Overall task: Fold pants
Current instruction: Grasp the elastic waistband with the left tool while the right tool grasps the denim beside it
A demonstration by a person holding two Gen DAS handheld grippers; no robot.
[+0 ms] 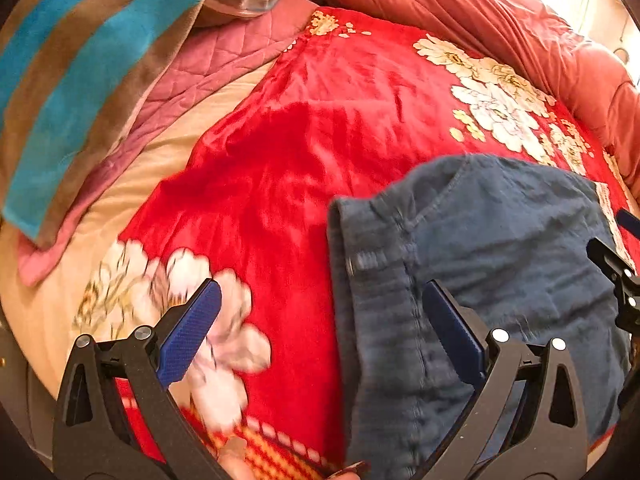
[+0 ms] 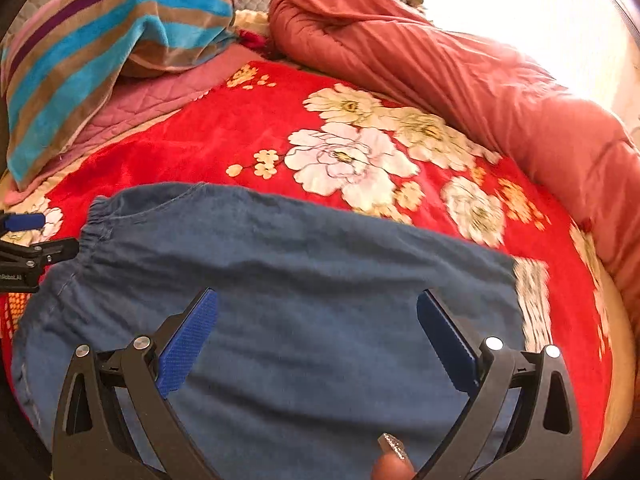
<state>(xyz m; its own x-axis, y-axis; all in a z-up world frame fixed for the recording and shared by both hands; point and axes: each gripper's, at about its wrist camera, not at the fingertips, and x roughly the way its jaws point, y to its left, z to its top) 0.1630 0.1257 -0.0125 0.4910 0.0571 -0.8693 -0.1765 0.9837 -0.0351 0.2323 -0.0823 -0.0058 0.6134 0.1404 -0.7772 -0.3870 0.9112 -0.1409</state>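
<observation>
Red blanket (image 2: 224, 136) (roomy) under pants (image 2: 304, 280)

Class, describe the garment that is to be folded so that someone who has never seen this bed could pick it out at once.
Start at the bright red plush blanket with large white flowers that covers the bed. On its near side lie the blue denim pants with a gathered elastic waistband. They are the only plain blue cloth there; the blue-and-brown striped towel and the rust-red quilted comforter lie along the blanket's far edges.

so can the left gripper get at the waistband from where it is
Probably yes: the left gripper is open, and the pants' waistband lies between its fingers with nothing covering it.
</observation>
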